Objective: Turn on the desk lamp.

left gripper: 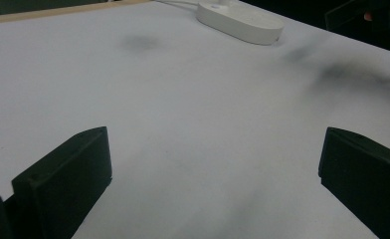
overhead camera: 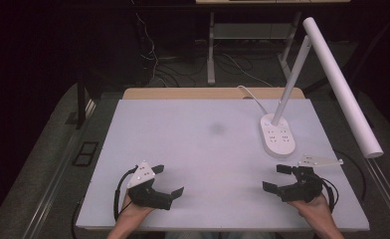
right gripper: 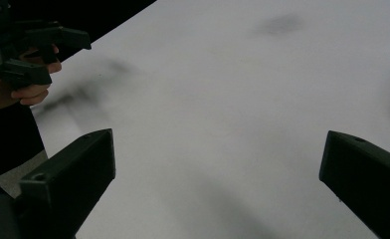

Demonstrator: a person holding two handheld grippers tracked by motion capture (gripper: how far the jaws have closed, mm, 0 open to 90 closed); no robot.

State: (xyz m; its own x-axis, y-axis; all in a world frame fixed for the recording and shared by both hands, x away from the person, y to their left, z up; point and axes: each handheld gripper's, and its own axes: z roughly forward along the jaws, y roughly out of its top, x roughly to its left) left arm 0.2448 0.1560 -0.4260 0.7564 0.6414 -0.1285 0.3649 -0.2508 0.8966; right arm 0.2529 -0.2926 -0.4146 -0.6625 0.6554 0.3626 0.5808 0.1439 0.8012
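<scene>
Table (overhead camera: 208, 149) white, bare in middle. High view: left gripper (overhead camera: 170, 180) near front-left corner, jaws spread, nothing between. Right gripper (overhead camera: 276, 177) near front-right corner, jaws wide apart, empty. Lamp base (overhead camera: 277, 135) just beyond it, toward right edge.

Left gripper view: left gripper (left gripper: 213, 164) jaws far apart over tabletop; lamp base (left gripper: 240, 21) at far edge.

Right gripper view: right gripper (right gripper: 218, 164) jaws splayed, nothing held; left gripper (right gripper: 66, 55) at table's far side.

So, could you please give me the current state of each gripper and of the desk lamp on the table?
Left gripper: open, nothing between its jaws, low over the table.
Right gripper: open, nothing between its jaws, low over the table.
Desk lamp: upright on its base at the table's right side, arm tilted; lit or unlit cannot be told.
</scene>
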